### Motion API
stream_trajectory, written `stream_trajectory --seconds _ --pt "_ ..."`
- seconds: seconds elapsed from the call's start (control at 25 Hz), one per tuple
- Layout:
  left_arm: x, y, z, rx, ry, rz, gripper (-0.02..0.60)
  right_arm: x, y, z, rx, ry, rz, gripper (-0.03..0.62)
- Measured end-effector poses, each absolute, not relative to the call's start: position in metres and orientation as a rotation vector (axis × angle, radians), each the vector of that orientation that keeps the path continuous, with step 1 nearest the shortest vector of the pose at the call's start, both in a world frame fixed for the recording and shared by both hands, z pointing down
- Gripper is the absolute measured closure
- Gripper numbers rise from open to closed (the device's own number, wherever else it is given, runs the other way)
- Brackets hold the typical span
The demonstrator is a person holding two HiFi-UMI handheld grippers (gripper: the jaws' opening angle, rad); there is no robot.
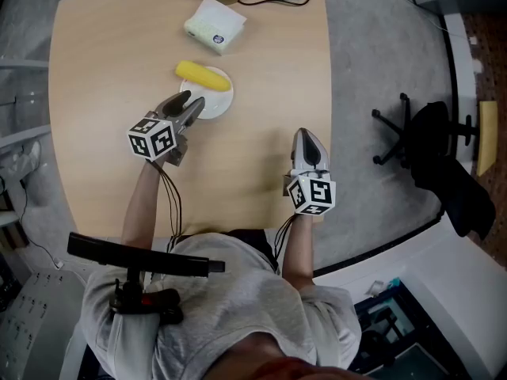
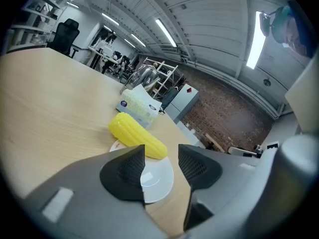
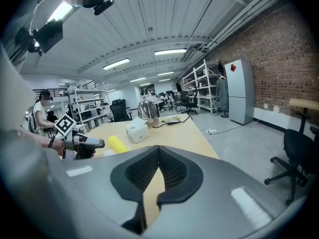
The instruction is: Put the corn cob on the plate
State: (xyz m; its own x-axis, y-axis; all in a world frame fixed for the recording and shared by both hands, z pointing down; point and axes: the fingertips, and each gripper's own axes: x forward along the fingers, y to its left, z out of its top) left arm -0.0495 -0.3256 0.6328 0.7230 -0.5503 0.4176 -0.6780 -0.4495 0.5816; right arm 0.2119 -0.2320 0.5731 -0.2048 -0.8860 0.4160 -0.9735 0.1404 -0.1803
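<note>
head view: the corn cob [image 1: 203, 76] lies on the far edge of the white plate [image 1: 215, 105] and pokes over the rim. the left gripper [image 1: 188, 106] is just beside the plate.

left gripper view: its jaws are apart and hold nothing. it should pull back slowly and not bump the corn.

right gripper view: the right gripper [image 3: 158, 169] has its jaws together and empty.

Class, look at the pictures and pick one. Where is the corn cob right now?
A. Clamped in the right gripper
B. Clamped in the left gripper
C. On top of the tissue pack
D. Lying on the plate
D: the corn cob lies across the far rim of the plate, while the left gripper points at it with its jaws apart and nothing gripped.
</note>
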Motion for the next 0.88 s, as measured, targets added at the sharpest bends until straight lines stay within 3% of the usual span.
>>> stream_trajectory --seconds 0.28,0.88 --pt "-0.050 -0.327 0.634 2.204 -0.966 0.209 0.383 0.213 -0.235 0.586 1.851 -2.208 0.605 0.588" --pt "-0.044 -0.271 0.557 2.324 -1.025 0.212 0.440 0.212 -0.193 0.542 1.870 -2.264 0.569 0.588"
